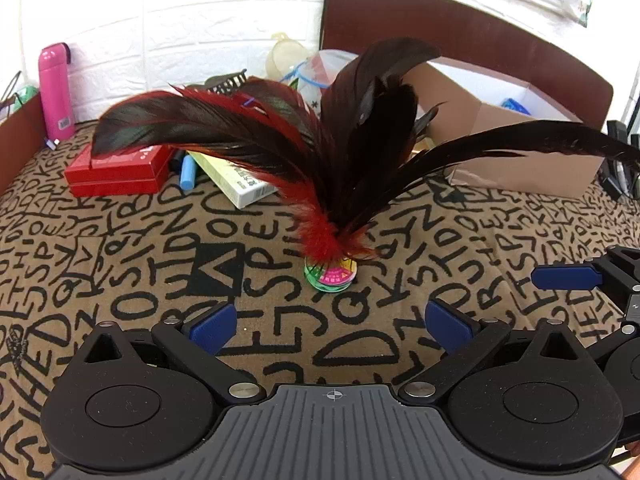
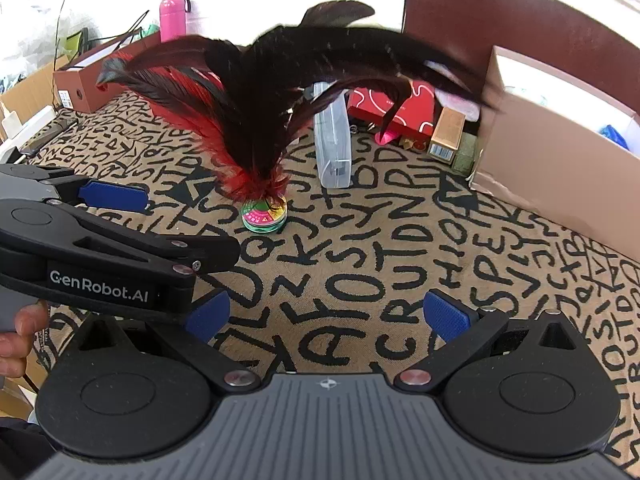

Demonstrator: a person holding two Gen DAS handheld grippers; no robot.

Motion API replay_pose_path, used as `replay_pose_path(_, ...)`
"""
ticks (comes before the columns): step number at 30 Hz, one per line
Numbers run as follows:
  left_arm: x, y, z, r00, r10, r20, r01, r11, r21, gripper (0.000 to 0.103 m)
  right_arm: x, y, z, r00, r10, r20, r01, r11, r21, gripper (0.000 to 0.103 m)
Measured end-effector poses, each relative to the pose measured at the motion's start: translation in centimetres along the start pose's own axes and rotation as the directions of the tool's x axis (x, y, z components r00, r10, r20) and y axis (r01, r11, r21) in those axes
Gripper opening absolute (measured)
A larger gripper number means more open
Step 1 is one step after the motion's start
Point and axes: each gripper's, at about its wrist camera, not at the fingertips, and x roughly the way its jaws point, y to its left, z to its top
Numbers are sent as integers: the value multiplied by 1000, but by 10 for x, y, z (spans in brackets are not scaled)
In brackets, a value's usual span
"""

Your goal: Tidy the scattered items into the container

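Note:
A feather shuttlecock (image 1: 330,276) stands upright on its colourful disc base on the letter-patterned cloth (image 1: 120,280), with dark and red feathers fanning up. My left gripper (image 1: 330,326) is open just short of the base, with nothing between its blue pads. One blue pad (image 1: 566,278) of the right gripper shows at the right edge. In the right wrist view the shuttlecock (image 2: 264,214) stands ahead and to the left of my right gripper (image 2: 327,316), which is open and empty. The left gripper (image 2: 188,224) reaches in from the left. An open cardboard box (image 1: 520,160) (image 2: 540,152) sits at the back right.
A red box (image 1: 116,172), a blue tube (image 1: 187,174) and a white carton (image 1: 236,184) lie at the back left, near a pink bottle (image 1: 56,88). A clear plastic case (image 2: 334,148), a red box (image 2: 390,108) and a small brown carton (image 2: 446,132) lie beside the cardboard box.

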Motion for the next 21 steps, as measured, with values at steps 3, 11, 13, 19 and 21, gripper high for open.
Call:
replay_pose_path(3, 6, 3, 3, 1000, -4, -11, 4, 1000, 1, 103, 6, 1, 2, 1000, 6, -2, -6, 1000, -11, 103)
replay_pose_path(11, 21, 16, 22, 999, -44, 0, 44, 999, 14, 103, 24, 0, 15, 994, 82, 78, -81, 997, -15, 102)
replay_pose_path(13, 26, 18, 27, 998, -56, -1, 56, 998, 17, 102, 29, 2, 20, 990, 97, 101, -94, 995, -28, 100)
replay_pose_path(19, 42, 21, 41, 994, -105, -18, 106, 993, 49, 87, 49, 9, 32, 984, 124, 129, -114, 990, -79, 83)
replay_pose_path(21, 44, 21, 46, 993, -120, -15, 121, 991, 54, 82, 54, 11, 36, 982, 129, 138, -118, 989, -84, 80)
